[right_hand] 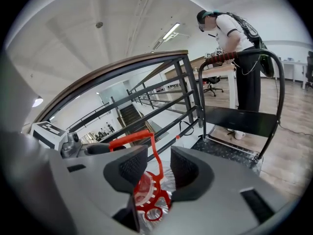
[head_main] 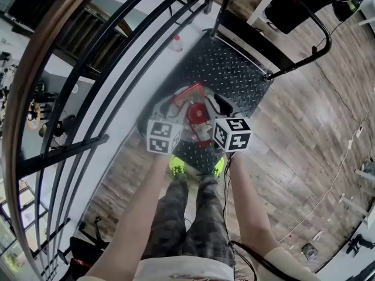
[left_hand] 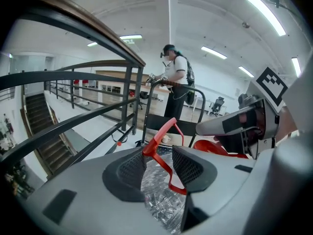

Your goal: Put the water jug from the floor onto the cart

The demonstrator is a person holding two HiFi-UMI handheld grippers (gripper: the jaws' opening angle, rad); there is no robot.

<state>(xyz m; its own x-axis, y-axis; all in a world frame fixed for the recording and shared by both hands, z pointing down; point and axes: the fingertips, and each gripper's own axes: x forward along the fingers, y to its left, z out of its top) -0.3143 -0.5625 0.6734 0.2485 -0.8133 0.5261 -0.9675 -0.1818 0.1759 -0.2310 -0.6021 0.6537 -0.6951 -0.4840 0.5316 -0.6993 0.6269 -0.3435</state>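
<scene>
Red jug handle (left_hand: pixel 159 136); black diamond-plate cart (head_main: pixel 228 75); brown wood floor (head_main: pixel 304 133).

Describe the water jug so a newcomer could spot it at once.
Beside the black railing stands a cart with a black studded deck. At the deck's near end, between the left hand-held gripper and right hand-held gripper, sits the water jug: clear plastic, red cap, red carry handle.

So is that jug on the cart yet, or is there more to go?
Done, it seems: the water jug sits on the studded deck of the cart, off the wood floor. In hand: the left gripper and right gripper each have jaws apart around its red handle, not squeezing. Left: draw both grippers clear.
</scene>
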